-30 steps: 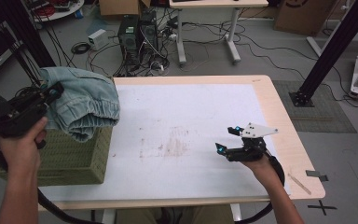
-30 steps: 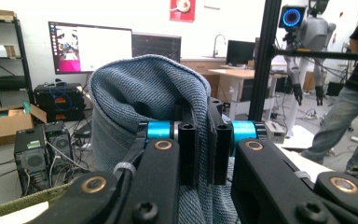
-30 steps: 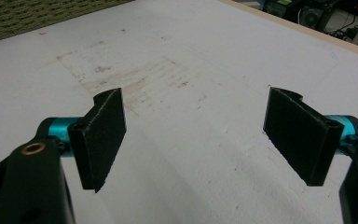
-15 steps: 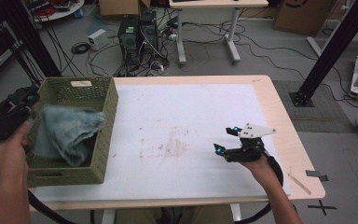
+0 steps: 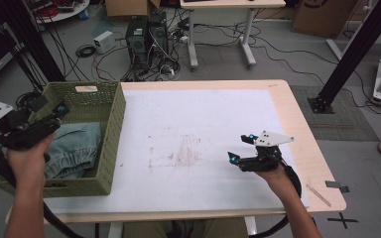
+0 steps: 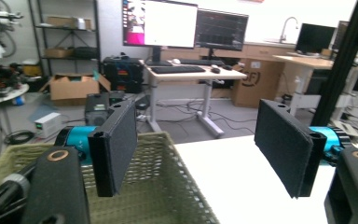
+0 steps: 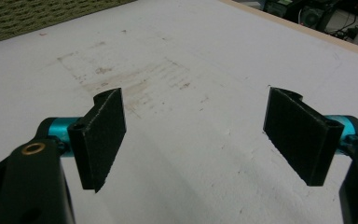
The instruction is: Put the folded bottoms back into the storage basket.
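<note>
A folded pair of light blue jeans (image 5: 73, 148) lies inside the green woven basket (image 5: 113, 124) at the table's left end. My left gripper (image 5: 47, 109) hovers over the basket's left side; its jaws have just been opening and stand open with nothing between them. In the left gripper view my left gripper (image 6: 200, 149) looks over the basket's rim (image 6: 161, 154) toward the room. My right gripper (image 5: 240, 148) rests open over the white table cover at the right, and in its own view my right gripper (image 7: 193, 140) has only bare, stained cover (image 7: 168, 79) between its pads.
The white table cover (image 5: 198, 124) carries a brownish stain (image 5: 183, 153) at its middle. A wooden stick (image 5: 319, 194) lies near the table's front right corner. Behind the table stand a desk (image 5: 218, 29), computer towers (image 5: 146, 42) and tangled cables.
The jeans went from hanging over the basket's rim in my left gripper to lying inside the basket. My left gripper let go, opened and sank. The right gripper stayed put.
</note>
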`<state>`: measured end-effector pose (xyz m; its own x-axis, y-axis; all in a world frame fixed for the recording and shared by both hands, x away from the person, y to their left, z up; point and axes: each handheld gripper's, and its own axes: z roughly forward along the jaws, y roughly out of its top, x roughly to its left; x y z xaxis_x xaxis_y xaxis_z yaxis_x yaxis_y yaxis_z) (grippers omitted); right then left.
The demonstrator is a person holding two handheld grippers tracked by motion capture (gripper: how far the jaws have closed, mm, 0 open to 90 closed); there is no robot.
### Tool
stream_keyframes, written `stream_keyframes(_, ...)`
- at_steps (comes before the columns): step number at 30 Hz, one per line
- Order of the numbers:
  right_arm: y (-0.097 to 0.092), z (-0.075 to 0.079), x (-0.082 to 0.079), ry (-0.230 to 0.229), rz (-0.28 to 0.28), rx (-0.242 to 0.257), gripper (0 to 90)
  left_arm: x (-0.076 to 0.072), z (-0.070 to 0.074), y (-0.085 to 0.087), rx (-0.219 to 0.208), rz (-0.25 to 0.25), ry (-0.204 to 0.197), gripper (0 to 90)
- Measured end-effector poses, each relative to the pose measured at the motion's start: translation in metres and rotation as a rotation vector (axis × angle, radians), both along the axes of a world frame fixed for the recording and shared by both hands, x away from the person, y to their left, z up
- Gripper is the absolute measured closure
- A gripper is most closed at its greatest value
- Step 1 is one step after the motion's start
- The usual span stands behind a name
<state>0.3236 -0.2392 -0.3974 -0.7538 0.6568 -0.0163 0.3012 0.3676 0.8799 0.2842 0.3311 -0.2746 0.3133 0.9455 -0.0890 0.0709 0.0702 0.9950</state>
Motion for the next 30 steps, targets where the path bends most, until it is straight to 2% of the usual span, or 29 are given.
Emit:
stream_keyframes(1,0.000,0.000,0.000,0.000,0.000,0.000,21.3,0.000,0.000,0.000,0.000,0.000,0.000,30.0)
stream_keyframes(3,-0.002,0.000,0.000,-0.001,-0.003,0.000,21.3,0.004,-0.006,-0.013,0.011,-0.046,-0.001,30.0)
stream_keyframes(5,-0.003,0.000,0.000,0.000,-0.007,0.001,21.3,0.006,-0.007,-0.018,0.011,-0.060,0.003,28.3)
stream_keyframes(6,-0.004,0.000,0.000,0.000,-0.008,-0.001,21.3,0.010,-0.010,-0.028,0.012,-0.078,0.004,26.9)
stream_keyframes(9,-0.007,0.000,0.000,-0.002,-0.017,0.000,21.3,0.013,-0.013,-0.038,0.011,-0.103,0.007,26.7)
stream_keyframes(11,-0.009,0.001,0.000,-0.007,-0.022,0.003,21.3,0.017,-0.017,-0.052,0.025,-0.141,0.011,26.5)
stream_keyframes(16,-0.013,0.001,-0.002,-0.009,-0.032,0.003,21.3,0.020,-0.021,-0.074,0.029,-0.176,0.020,25.5)
stream_keyframes(18,-0.014,0.001,-0.001,-0.011,-0.032,0.002,21.3,0.020,-0.022,-0.077,0.025,-0.181,0.022,25.6)
stream_keyframes(30,-0.013,0.002,-0.002,-0.016,-0.027,0.000,21.3,0.023,-0.031,-0.118,0.030,-0.251,0.003,25.5)
